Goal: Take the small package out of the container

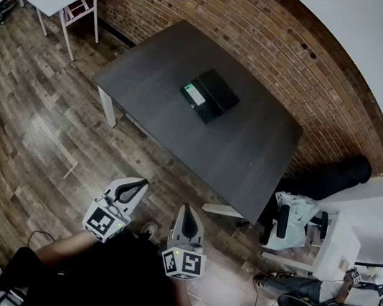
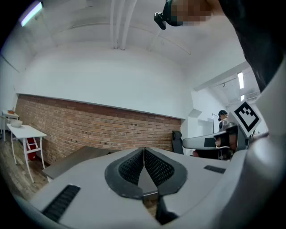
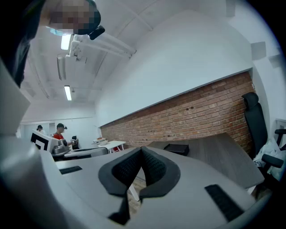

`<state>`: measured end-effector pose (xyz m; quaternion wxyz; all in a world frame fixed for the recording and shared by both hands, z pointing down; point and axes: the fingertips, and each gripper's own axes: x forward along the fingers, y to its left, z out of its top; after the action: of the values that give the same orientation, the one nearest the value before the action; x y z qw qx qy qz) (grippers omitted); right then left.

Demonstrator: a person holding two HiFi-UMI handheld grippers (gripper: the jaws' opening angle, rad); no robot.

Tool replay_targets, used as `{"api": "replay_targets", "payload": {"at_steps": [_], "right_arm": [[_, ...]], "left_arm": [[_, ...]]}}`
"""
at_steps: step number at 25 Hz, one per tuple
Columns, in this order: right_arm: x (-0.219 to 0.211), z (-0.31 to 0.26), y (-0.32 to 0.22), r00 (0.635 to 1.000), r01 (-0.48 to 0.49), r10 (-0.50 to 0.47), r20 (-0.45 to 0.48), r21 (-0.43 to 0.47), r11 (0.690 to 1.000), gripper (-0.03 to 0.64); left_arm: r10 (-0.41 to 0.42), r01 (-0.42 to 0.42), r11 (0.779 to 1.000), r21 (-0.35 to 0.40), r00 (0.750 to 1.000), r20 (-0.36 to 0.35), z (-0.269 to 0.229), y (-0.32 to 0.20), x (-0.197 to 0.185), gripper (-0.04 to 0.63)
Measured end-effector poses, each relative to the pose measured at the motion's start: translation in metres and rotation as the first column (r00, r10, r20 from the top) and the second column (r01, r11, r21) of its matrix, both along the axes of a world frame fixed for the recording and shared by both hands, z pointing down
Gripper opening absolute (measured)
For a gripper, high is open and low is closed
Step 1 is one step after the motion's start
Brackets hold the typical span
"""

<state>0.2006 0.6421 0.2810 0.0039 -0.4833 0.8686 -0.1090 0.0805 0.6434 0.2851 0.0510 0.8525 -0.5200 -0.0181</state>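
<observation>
While a boxy black container tops the table, left gripper and right gripper sit closed.

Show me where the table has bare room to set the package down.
The table is bare all round the container, which holds the package. The widest patch lies between the container and the near edge. It is crowded only on the floor past the table's right end, where clutter lies.

Dark grey table, black container, white-and-green small package, red brick wall, brown wood-plank floor
</observation>
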Motion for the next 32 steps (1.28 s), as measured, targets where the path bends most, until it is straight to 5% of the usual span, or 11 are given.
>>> {"api": "replay_targets", "payload": {"at_steps": [17, 32], "right_arm": [[-0.01, -0.006, -0.008, 1.0, -0.024, 0.024, 0.019, 0.019, 1.0, 0.023], [-0.078, 0.006, 0.011, 0.998, -0.059, 0.059, -0.003, 0.003, 0.998, 0.023]], "left_arm": [[0.012, -0.012, 1.0, 0.029, 1.0, 0.012, -0.003, -0.008, -0.013, 0.035], [0.048, -0.048, 0.998, 0.032, 0.999, 0.009, 0.007, 0.009, -0.079, 0.035]]}}
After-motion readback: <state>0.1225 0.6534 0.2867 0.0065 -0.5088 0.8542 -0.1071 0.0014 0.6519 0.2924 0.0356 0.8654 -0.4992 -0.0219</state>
